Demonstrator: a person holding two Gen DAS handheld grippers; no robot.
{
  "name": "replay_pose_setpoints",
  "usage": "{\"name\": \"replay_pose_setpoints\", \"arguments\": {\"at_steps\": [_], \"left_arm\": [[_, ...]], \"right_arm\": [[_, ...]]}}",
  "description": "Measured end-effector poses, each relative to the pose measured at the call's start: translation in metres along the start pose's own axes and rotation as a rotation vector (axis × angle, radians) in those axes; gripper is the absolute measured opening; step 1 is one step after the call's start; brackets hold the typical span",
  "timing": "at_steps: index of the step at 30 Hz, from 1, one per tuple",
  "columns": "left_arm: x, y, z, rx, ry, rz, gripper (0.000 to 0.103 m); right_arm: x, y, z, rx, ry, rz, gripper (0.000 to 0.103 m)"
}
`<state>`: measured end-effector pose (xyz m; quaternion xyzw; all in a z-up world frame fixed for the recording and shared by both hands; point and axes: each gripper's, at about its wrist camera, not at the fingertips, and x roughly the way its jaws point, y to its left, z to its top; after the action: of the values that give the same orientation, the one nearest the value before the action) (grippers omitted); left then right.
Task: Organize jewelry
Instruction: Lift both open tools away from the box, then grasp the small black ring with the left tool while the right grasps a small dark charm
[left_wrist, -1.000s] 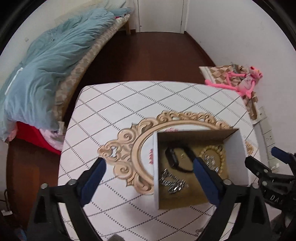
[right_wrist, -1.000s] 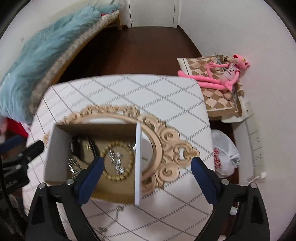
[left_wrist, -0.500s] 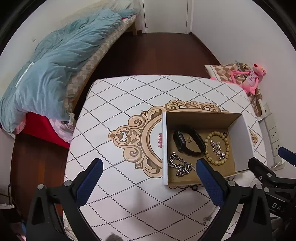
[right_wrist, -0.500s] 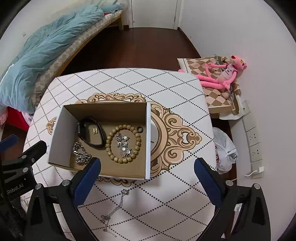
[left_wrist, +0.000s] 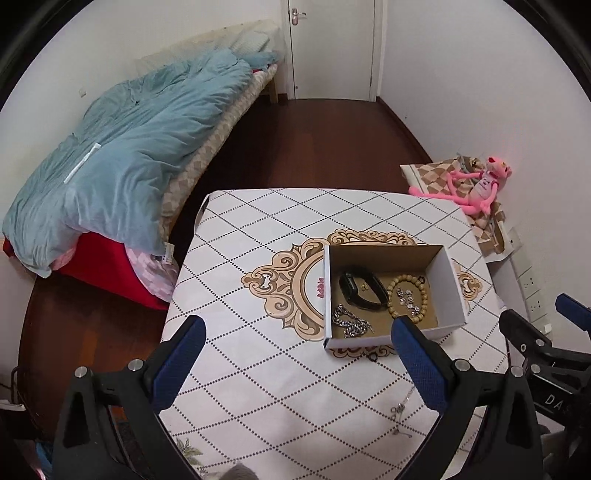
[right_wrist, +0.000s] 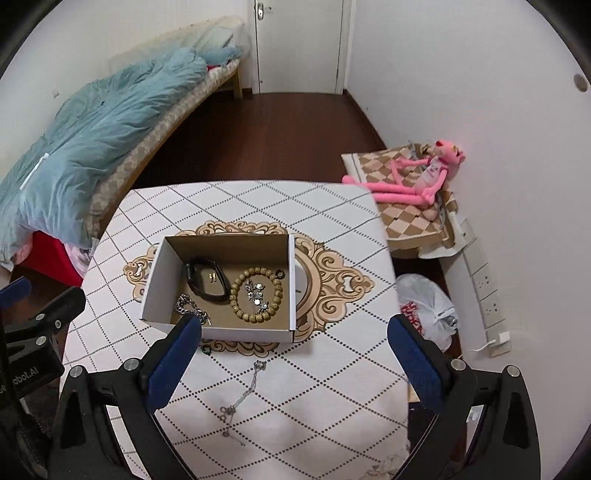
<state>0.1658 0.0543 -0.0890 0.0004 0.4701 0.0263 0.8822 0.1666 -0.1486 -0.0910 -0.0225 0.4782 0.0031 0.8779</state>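
A white cardboard box (right_wrist: 155, 291) (left_wrist: 452, 288) stands on the patterned table (right_wrist: 332, 369) (left_wrist: 258, 258). Inside lie a black band (right_wrist: 205, 280) (left_wrist: 360, 288), a wooden bead bracelet (right_wrist: 236, 299) (left_wrist: 423, 291), a silver chain bracelet (right_wrist: 190, 306) (left_wrist: 351, 325) and sparkly earrings (right_wrist: 256, 291). A thin silver necklace (right_wrist: 242, 395) (left_wrist: 400, 410) lies on the table in front of the box. A small dark ring (right_wrist: 206, 350) (left_wrist: 372, 357) lies at the box's near edge. My left gripper (left_wrist: 295, 358) and right gripper (right_wrist: 293, 358) are open, empty, held above the near table.
A bed with a blue quilt (right_wrist: 92, 140) is to the left. A pink plush toy (right_wrist: 417, 184) lies on a checkered cushion at the right. A white plastic bag (right_wrist: 424, 306) sits on the floor right of the table.
Both grippers have pulled back and up from the box. The box now looks smaller and farther, and the necklace on the table has come into view.
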Motion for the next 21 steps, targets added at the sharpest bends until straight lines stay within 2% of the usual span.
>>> {"name": "replay_pose_setpoints", "arguments": {"at_steps": [4, 7, 11, 15, 16, 17, 19, 21], "left_arm": [[-0.015, 0.003, -0.009, -0.007, -0.011, -0.004, 0.103], [-0.011, 0.008, -0.025, -0.014, -0.001, 0.033, 0.103], [0.021, 0.010, -0.051, -0.014, 0.078, 0.079, 0.103], [0.063, 0.010, -0.073, -0.018, 0.163, 0.141, 0.103], [0.073, 0.010, -0.077, -0.025, 0.177, 0.151, 0.103], [0.082, 0.012, -0.081, -0.030, 0.194, 0.154, 0.103], [0.093, 0.011, -0.084, -0.035, 0.212, 0.161, 0.103], [0.101, 0.010, -0.085, -0.035, 0.219, 0.163, 0.103]], "right_arm": [[-0.017, 0.000, -0.008, 0.007, -0.006, 0.023, 0.102], [-0.010, 0.001, -0.027, 0.014, 0.028, 0.044, 0.102], [0.029, -0.001, -0.057, 0.033, 0.105, 0.081, 0.102], [0.086, -0.003, -0.075, 0.060, 0.166, 0.119, 0.100], [0.098, -0.002, -0.077, 0.053, 0.174, 0.123, 0.091], [0.108, 0.002, -0.080, 0.045, 0.179, 0.123, 0.077], [0.124, 0.005, -0.083, 0.040, 0.190, 0.127, 0.067], [0.137, 0.010, -0.084, 0.040, 0.180, 0.136, 0.064]]}}
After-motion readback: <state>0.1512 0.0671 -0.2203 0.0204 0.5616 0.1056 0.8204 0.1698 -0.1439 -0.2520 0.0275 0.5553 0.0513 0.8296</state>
